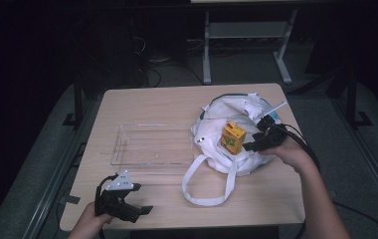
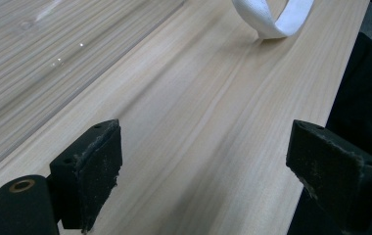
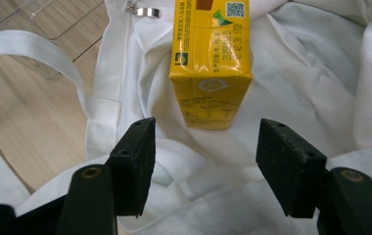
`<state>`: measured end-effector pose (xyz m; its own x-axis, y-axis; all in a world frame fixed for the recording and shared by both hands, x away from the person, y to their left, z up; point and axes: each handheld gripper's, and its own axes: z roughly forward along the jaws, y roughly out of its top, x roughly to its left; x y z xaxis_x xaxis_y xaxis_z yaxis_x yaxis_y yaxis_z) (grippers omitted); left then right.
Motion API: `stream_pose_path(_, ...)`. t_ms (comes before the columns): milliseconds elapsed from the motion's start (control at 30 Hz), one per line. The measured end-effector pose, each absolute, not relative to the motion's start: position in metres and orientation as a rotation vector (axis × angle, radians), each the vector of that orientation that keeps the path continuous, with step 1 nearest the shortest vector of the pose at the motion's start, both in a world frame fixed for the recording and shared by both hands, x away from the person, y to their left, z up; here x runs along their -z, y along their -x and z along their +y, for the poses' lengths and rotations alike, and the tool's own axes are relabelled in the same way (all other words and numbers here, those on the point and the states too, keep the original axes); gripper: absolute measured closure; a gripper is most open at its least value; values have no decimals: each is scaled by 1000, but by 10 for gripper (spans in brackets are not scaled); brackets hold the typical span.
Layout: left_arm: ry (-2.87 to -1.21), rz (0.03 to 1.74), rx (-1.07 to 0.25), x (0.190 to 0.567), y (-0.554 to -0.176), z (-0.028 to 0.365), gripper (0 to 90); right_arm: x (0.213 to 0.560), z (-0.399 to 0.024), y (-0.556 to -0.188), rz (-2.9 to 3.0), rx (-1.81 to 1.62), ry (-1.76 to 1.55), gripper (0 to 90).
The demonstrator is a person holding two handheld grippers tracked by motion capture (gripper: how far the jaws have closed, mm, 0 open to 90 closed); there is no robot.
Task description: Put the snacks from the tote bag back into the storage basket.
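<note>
A yellow drink carton point(image 1: 233, 138) point(image 3: 211, 63) rests on top of a crumpled white cloth bag point(image 1: 236, 107) point(image 3: 311, 73) at the table's right side. My right gripper point(image 1: 249, 145) point(image 3: 206, 161) is open just to the right of the carton. Its jaws stand wide and point at the carton's near end without touching it; only bag cloth lies between them. My left gripper point(image 1: 142, 199) point(image 2: 203, 166) is open near the front left edge, low over bare wood with nothing between its jaws.
A clear plastic tray point(image 1: 152, 144) point(image 2: 27, 58) lies on the wooden table point(image 1: 152, 99), left of the bag. The bag's white strap point(image 1: 202, 199) point(image 2: 277, 19) loops toward the front edge. Metal frame legs stand beyond the table.
</note>
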<state>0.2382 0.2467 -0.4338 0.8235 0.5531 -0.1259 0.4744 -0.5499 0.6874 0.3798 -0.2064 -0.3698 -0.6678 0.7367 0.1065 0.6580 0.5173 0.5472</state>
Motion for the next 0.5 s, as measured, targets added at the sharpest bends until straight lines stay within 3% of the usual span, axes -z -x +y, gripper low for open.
stream_pose_path(500,-2261,743,-129,434,-238,247,132,344,-194,-399,2697,-710,-1196,303)
